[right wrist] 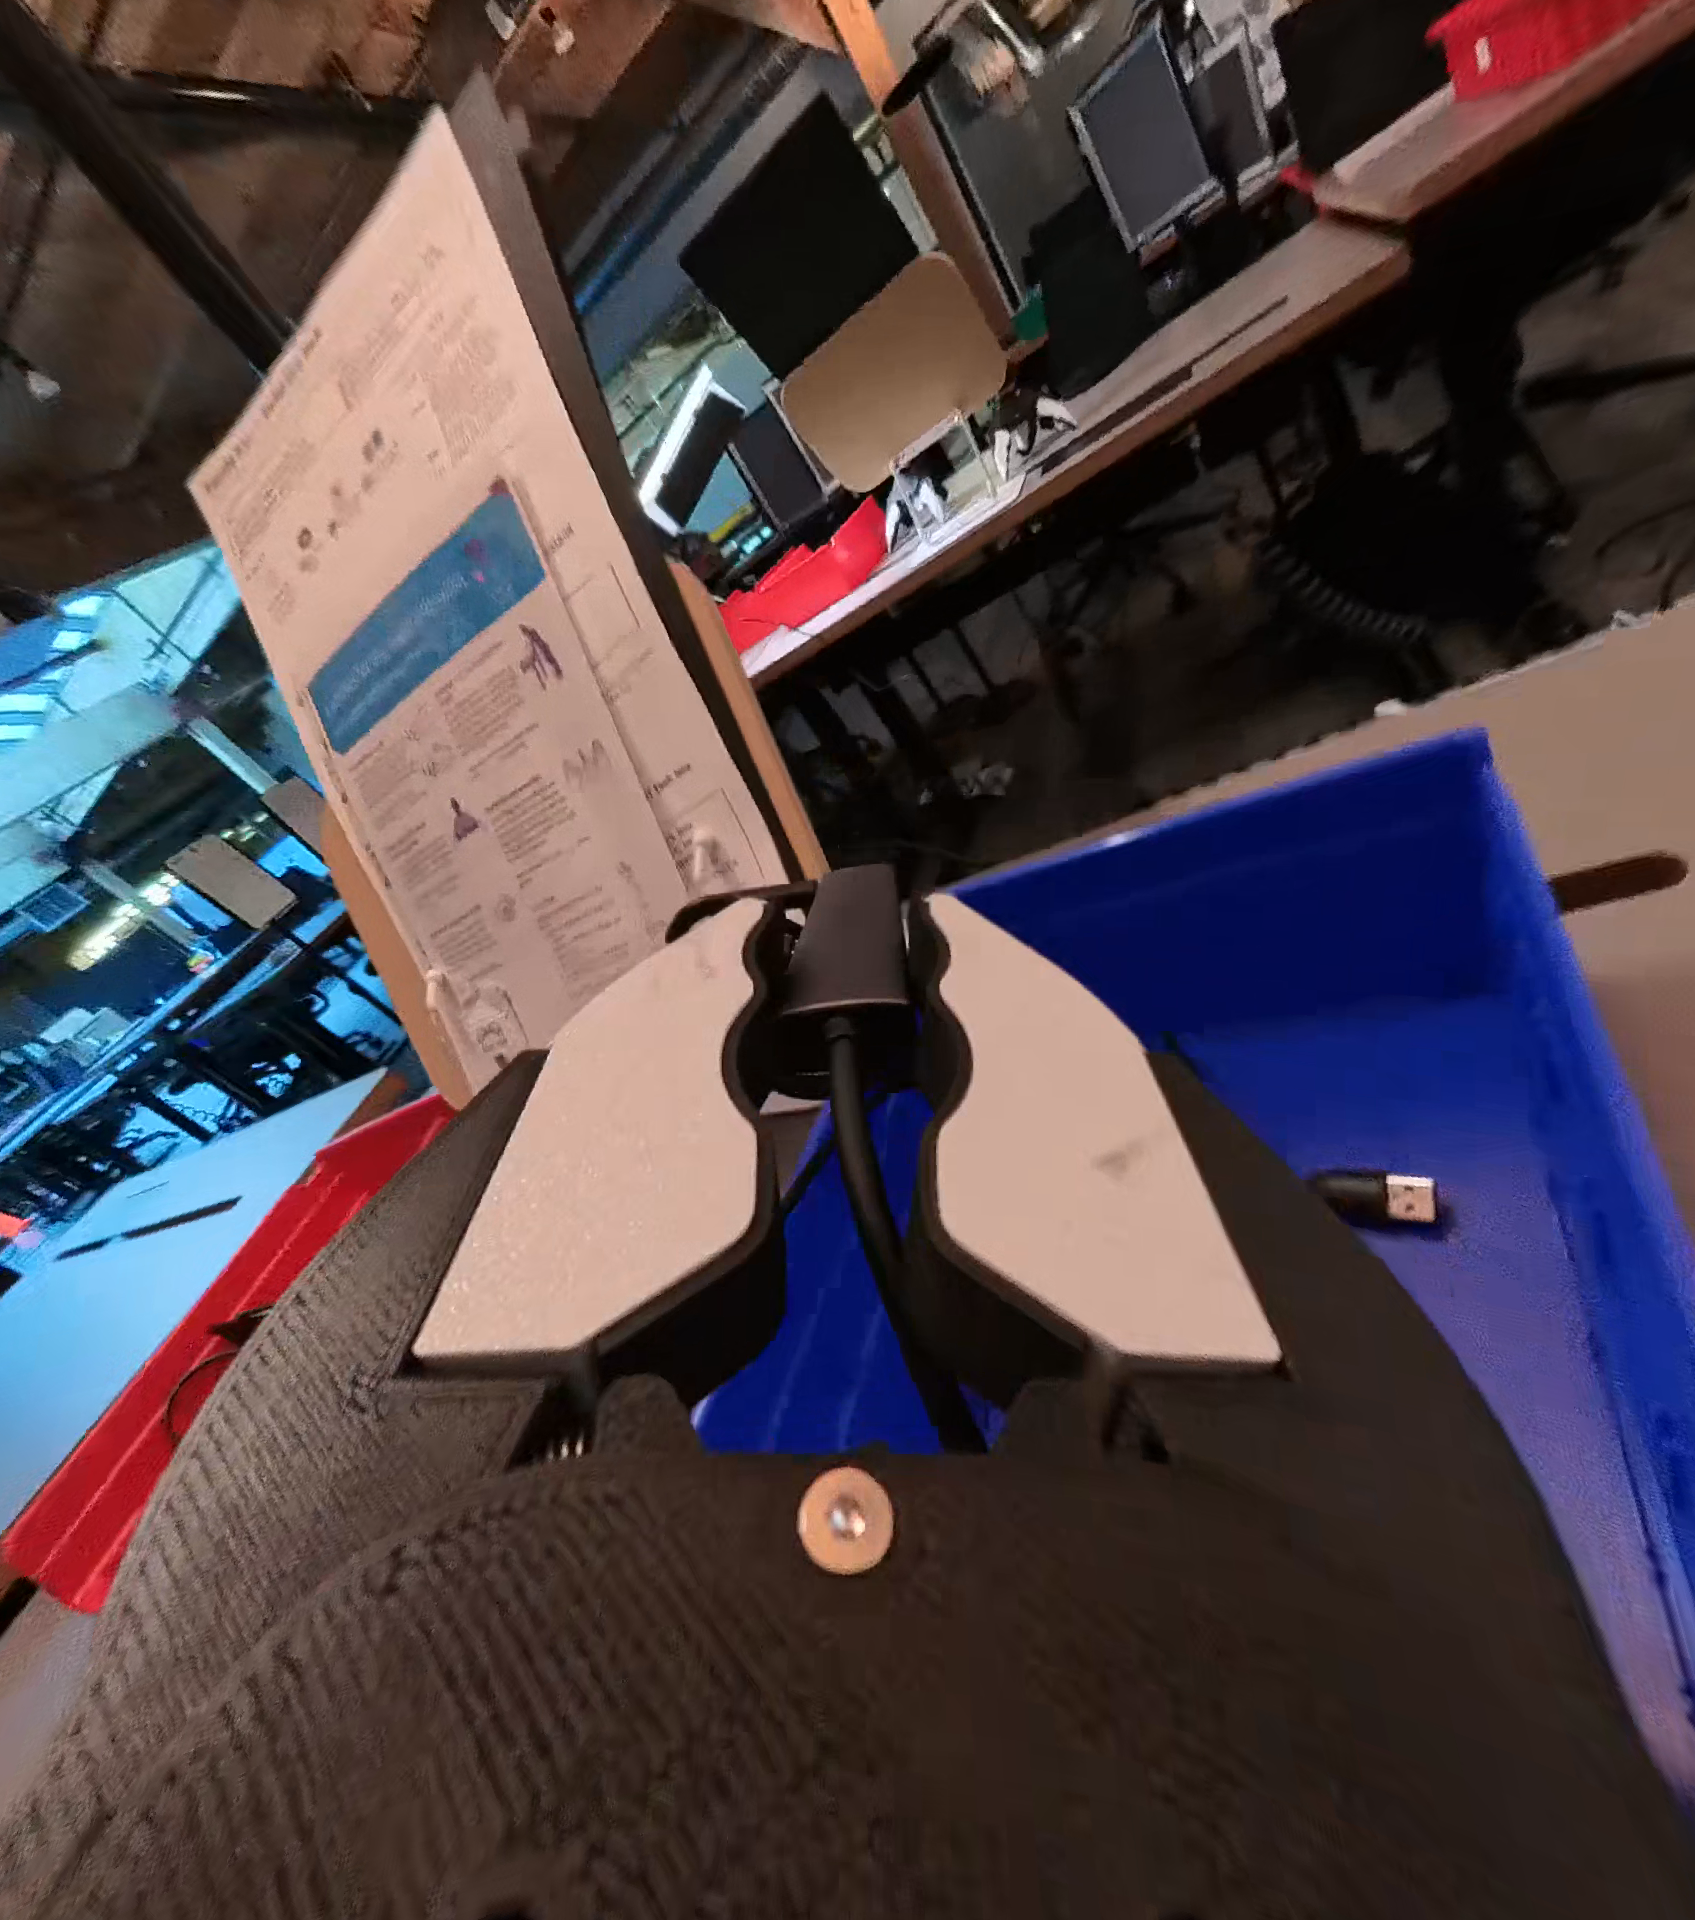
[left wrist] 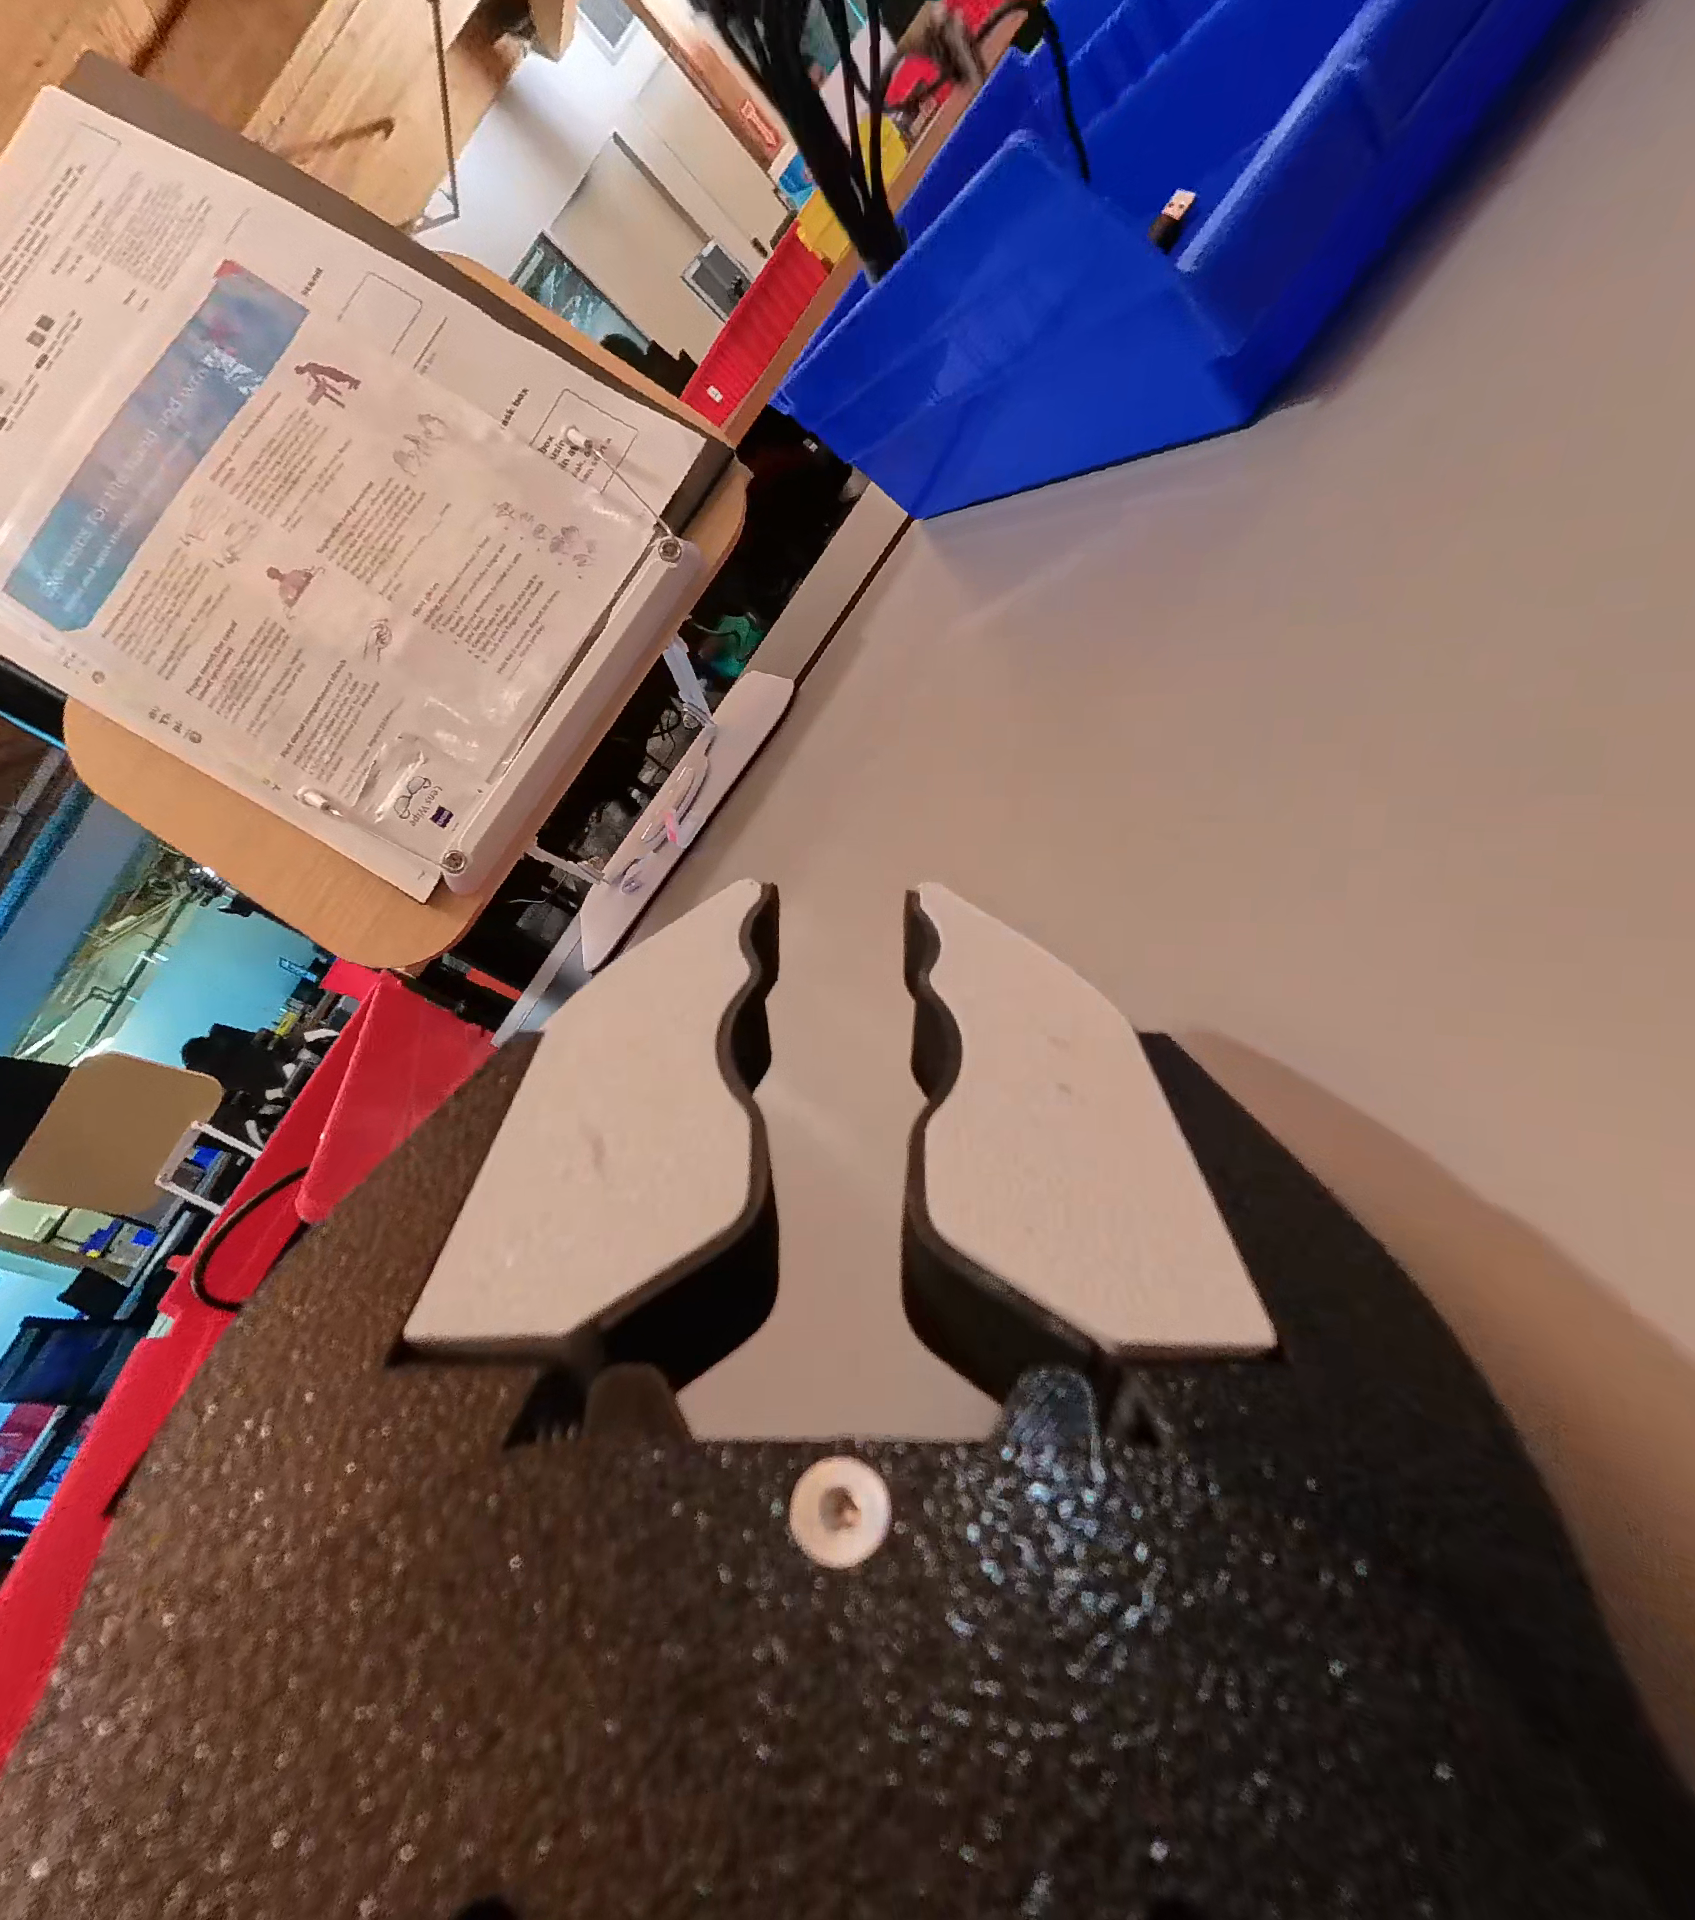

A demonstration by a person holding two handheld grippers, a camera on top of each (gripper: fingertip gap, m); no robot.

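My right gripper [right wrist: 848,914] is shut on a black cable connector block [right wrist: 848,961]. Its black cable [right wrist: 864,1195] hangs back between the fingers. I hold it above a blue bin [right wrist: 1518,935], where a loose USB plug [right wrist: 1388,1200] lies on the floor of the bin. My left gripper [left wrist: 841,904] is open and empty, low over the grey table [left wrist: 1342,831], with only table surface between its fingers. In the left wrist view, blue bins [left wrist: 1030,364] stand farther off, with black cables [left wrist: 843,125] rising from them and a small USB dongle [left wrist: 1175,213] on one.
A printed sheet on a tilted stand [left wrist: 251,499] stands at the table's edge, its white base [left wrist: 687,810] close ahead of the left gripper; it also shows in the right wrist view [right wrist: 469,727]. A red tray [right wrist: 199,1351] lies beside the blue bin. Desks with monitors [right wrist: 1144,135] are beyond. The gap from one gripper's tips to the other's is roughly 40 cm.
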